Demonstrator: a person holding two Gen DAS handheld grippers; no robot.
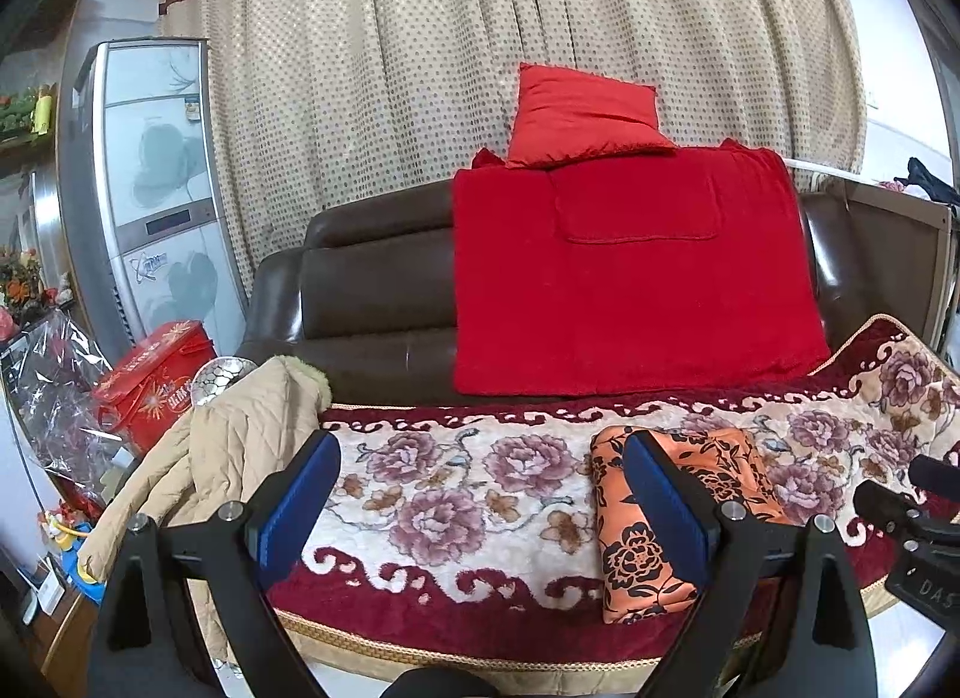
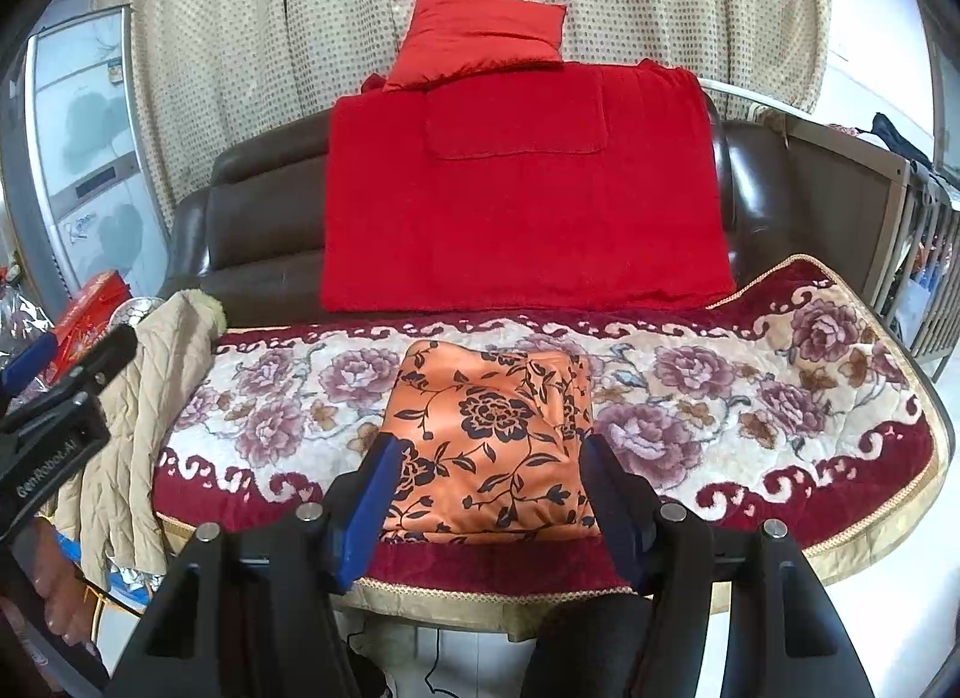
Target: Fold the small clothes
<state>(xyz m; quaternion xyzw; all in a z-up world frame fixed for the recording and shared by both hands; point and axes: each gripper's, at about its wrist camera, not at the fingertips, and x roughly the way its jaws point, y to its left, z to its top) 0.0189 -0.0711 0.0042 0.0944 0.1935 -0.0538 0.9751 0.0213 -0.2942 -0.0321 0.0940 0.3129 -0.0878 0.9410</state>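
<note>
An orange cloth with a black flower print lies folded into a small square on the floral blanket that covers the sofa seat. My right gripper hovers over the cloth's near edge. It is open, and its blue pads stand either side without pressing on the fabric. My left gripper is wide open over the blanket, left of the same cloth, with nothing between its fingers. The left gripper's body also shows at the left edge of the right wrist view.
A beige quilted jacket hangs over the sofa's left end. A red blanket and a red cushion rest on the brown sofa back. A red box and a tall cabinet stand left, and a slatted crib right.
</note>
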